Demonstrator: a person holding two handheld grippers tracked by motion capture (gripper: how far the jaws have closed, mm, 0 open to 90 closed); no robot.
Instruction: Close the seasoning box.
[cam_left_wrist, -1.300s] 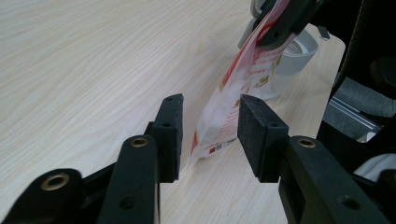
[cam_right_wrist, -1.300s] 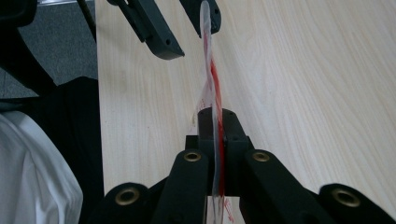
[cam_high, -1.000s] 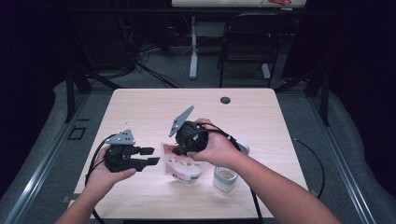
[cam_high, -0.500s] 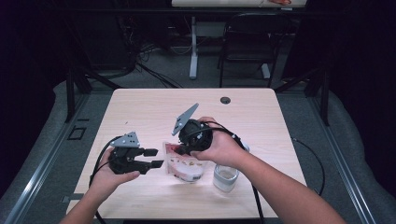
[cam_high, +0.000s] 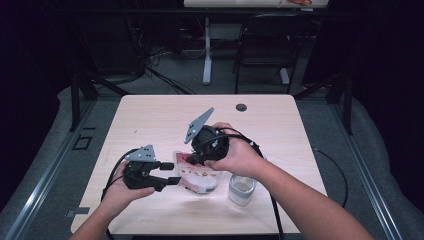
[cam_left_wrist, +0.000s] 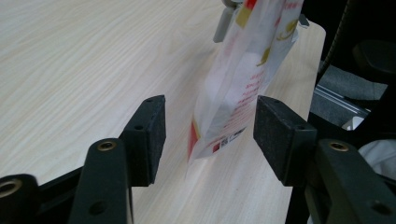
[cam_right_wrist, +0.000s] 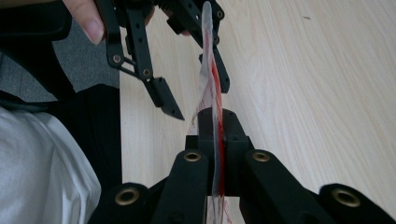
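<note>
A white plastic bag (cam_high: 201, 176) with red and yellow print hangs from my right gripper (cam_high: 192, 159), which is shut on its top edge. The right gripper view has the bag's film (cam_right_wrist: 208, 70) pinched edge-on between the jaws of that gripper (cam_right_wrist: 218, 126). My left gripper (cam_high: 172, 173) is level, at the bag's left side. Its jaws have just been opening and now straddle the bag's lower part (cam_left_wrist: 243, 84). Both pads (cam_left_wrist: 152, 135) stand apart from the film, so the left gripper (cam_left_wrist: 210, 135) is open.
A small clear glass jar (cam_high: 242, 189) stands on the wooden table (cam_high: 160, 120), right of the bag under my right forearm. A dark round grommet (cam_high: 241, 107) sits near the far edge. Chairs and cables lie beyond the table.
The left gripper's jaws have spread wider around the bag's lower part. Both hands have barely shifted, and the right gripper keeps its pinch on the bag.
</note>
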